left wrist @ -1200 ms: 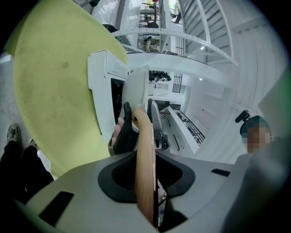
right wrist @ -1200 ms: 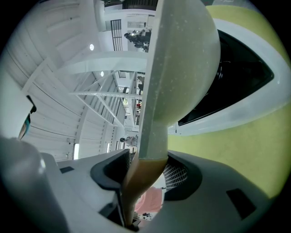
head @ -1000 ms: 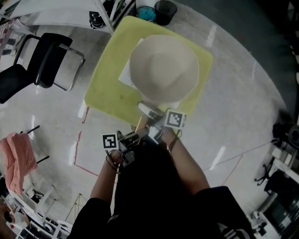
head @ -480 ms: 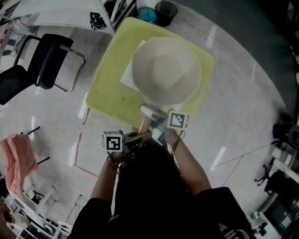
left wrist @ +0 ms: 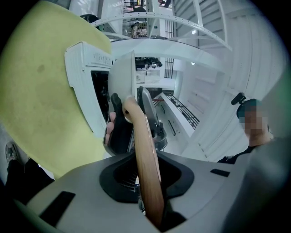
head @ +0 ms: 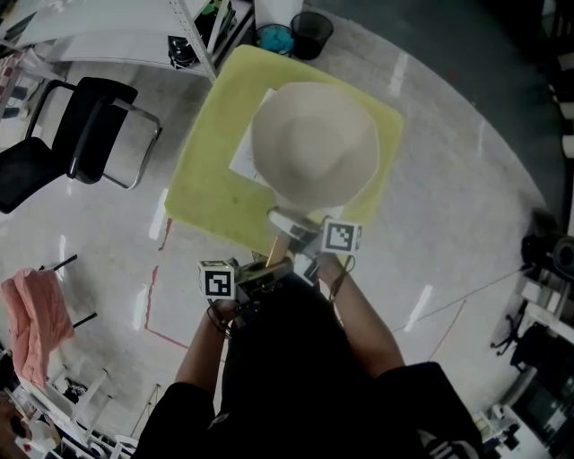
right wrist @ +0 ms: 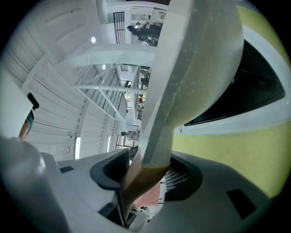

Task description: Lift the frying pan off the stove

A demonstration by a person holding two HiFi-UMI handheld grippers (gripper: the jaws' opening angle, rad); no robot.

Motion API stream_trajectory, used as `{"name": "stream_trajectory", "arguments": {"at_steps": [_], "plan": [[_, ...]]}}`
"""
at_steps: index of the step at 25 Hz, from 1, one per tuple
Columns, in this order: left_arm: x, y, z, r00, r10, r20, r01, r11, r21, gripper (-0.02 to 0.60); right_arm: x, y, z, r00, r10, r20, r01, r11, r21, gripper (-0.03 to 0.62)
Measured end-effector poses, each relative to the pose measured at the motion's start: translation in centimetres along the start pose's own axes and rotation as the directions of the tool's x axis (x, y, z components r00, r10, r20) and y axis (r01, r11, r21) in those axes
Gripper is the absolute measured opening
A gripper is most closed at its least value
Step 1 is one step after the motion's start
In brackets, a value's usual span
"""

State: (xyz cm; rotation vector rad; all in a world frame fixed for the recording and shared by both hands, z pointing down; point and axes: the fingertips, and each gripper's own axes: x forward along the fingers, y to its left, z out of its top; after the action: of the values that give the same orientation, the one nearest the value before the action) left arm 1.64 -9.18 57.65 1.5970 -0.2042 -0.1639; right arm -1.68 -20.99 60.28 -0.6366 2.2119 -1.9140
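Note:
A cream frying pan [head: 314,143] hangs over the white stove [head: 247,157] on the yellow-green table [head: 202,188], its pale round side towards my head. Both grippers hold its wooden handle [head: 278,244]. My left gripper [head: 262,269] is shut on the handle's near end, the wood [left wrist: 145,154] running out between its jaws [left wrist: 148,191]. My right gripper [head: 305,238] is shut further up, where the wood meets the cream neck [right wrist: 152,150], its jaws [right wrist: 145,175] on either side. The pan [right wrist: 200,54] shows edge-on in front of the stove's black glass [right wrist: 254,91].
A black chair [head: 90,125] stands left of the table. A black bin [head: 314,27] and a blue bin [head: 275,38] sit beyond its far corner, beside a white shelf unit [head: 117,36]. A pink cloth [head: 36,314] hangs at the lower left. Red tape marks the floor.
The left gripper has rolled on the handle, so its marker cube shows a second face. The pan and the right gripper have hardly shifted.

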Motion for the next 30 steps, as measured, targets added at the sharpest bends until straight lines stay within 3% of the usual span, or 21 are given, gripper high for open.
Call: {"name": "stream_trajectory", "arguments": {"at_steps": [11,22,30], "plan": [[0.0,-0.6,0.0,1.000,-0.011,0.010,0.011,1.000,0.008,0.121,0.1,0.6,-0.1,1.000,0.005,-0.013,-0.005,1.000,-0.019,0.236],[-0.7,-1.6,-0.6,1.000,-0.026,-0.012,0.027,0.998,0.061,0.122,-0.2,2.0,-0.4,1.000,-0.010,0.004,0.010,0.998,-0.067,0.241],[-1.7,-5.0,-3.0,0.997,-0.068,-0.037,0.071,0.994,0.085,0.124,-1.7,5.9,-2.1,0.999,-0.012,0.038,0.017,0.993,-0.117,0.245]]}}
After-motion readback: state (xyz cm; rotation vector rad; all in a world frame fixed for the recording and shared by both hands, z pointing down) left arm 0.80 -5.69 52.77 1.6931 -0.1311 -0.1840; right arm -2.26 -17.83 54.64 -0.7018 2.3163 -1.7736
